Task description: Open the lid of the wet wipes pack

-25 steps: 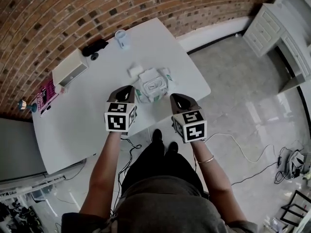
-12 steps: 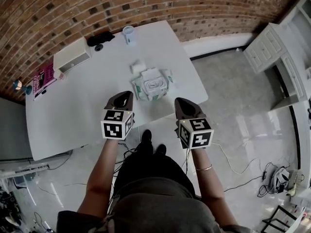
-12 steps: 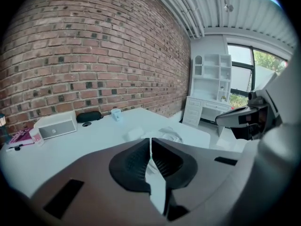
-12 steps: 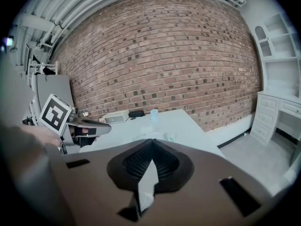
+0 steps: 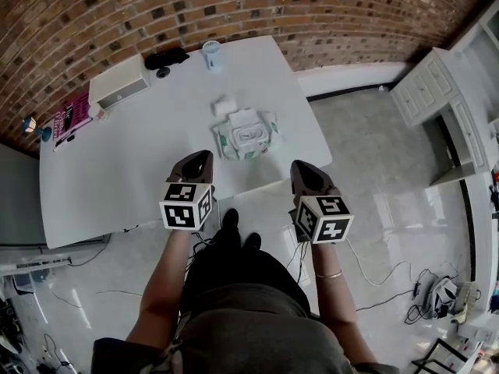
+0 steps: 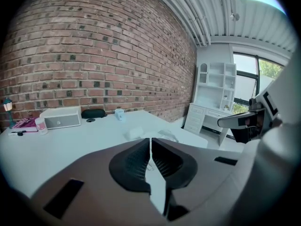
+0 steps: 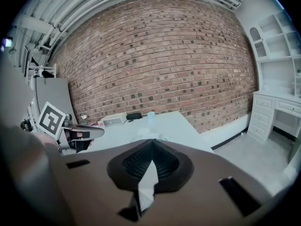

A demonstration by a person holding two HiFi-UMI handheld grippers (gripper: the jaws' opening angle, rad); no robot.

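The wet wipes pack (image 5: 245, 135), white and green with a white lid on top, lies on the white table (image 5: 140, 162) near its front right corner. My left gripper (image 5: 204, 156) is shut and empty, over the table's front edge, short of the pack and to its left. Shut as well, my right gripper (image 5: 299, 165) holds nothing and hangs just off the table's front right edge. In the left gripper view the shut jaws (image 6: 150, 141) point towards the pack (image 6: 167, 135). The right gripper view has its own tips (image 7: 151, 141) closed, hiding most of the pack.
A small white object (image 5: 224, 105) lies just behind the pack. At the back of the table stand a pale cup (image 5: 210, 54), a black case (image 5: 165, 58) and a white box (image 5: 118, 85); a pink book (image 5: 71, 118) lies far left. A brick wall backs the table; cables trail on the floor.
Both grippers have drawn back from beside the pack towards the table's front edge, the right one ending off the table. The pack has not moved.
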